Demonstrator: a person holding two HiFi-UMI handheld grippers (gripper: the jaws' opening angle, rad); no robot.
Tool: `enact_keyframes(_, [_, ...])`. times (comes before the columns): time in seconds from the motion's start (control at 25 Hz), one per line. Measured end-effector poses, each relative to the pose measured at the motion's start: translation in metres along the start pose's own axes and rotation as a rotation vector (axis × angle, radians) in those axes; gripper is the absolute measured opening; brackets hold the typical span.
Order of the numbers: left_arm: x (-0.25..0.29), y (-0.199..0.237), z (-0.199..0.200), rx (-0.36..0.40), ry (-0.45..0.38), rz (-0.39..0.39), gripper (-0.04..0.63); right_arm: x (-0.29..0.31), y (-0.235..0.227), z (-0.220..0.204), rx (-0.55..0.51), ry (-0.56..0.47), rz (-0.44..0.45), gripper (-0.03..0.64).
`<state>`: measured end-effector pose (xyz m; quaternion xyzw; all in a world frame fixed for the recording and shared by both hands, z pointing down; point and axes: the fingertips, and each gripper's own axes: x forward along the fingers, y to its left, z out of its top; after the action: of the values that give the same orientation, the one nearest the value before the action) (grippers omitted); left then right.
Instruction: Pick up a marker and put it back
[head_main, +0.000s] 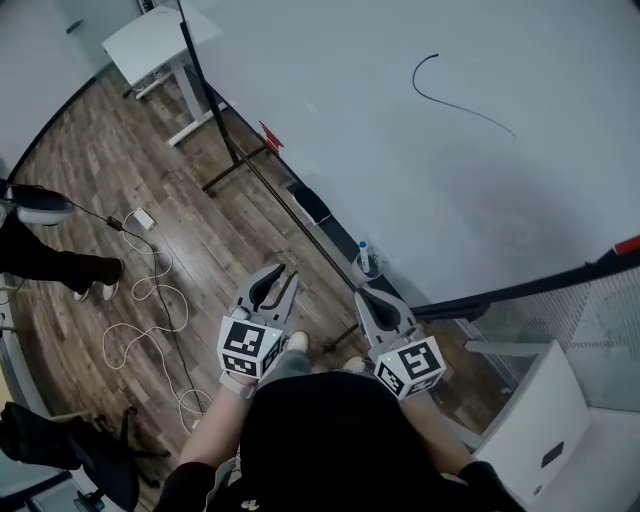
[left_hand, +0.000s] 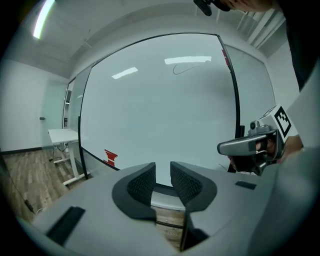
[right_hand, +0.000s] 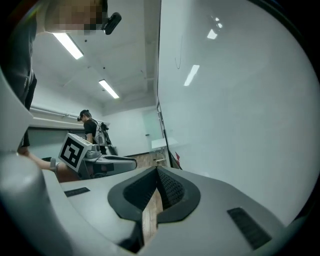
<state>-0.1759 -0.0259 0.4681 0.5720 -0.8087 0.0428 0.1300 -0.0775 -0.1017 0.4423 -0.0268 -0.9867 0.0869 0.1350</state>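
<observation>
A white marker with a blue cap (head_main: 363, 257) stands at the bottom rail of the big whiteboard (head_main: 420, 160), which bears a thin curved black line (head_main: 455, 100). My right gripper (head_main: 362, 294) points at the rail just below the marker, its jaws shut with nothing between them (right_hand: 157, 171). My left gripper (head_main: 283, 273) hovers over the floor to the left, jaws slightly apart and empty (left_hand: 162, 174). Neither gripper view shows the marker. The right gripper (left_hand: 250, 146) also appears at the right of the left gripper view.
A black eraser-like block (head_main: 312, 205) and a red tag (head_main: 271, 137) sit along the whiteboard's lower edge. A white desk (head_main: 160, 40) stands far left. Cables (head_main: 150, 300) trail on the wooden floor, with a person's legs (head_main: 60, 268) nearby. A white cabinet (head_main: 530, 420) is at the right.
</observation>
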Motion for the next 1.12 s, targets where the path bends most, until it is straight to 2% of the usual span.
enact_keyframes(0.24, [-0.021, 0.014, -0.004, -0.038, -0.008, 0.063, 0.105, 0.015, 0.013, 0.006, -0.027, 0.001, 0.057, 0.029])
enact_keyframes(0.44, [-0.032, 0.018, -0.005, -0.056, -0.024, 0.082, 0.100, 0.020, 0.018, 0.011, -0.045, 0.000, 0.083, 0.029])
enact_keyframes(0.76, [-0.035, 0.014, -0.002, -0.051, -0.031, 0.066, 0.087, 0.022, 0.022, 0.014, -0.080, 0.008, 0.109, 0.029])
enact_keyframes(1.12, [-0.031, 0.011, -0.005, -0.053, -0.025, 0.050, 0.086, 0.018, 0.019, 0.011, -0.082, 0.020, 0.099, 0.029])
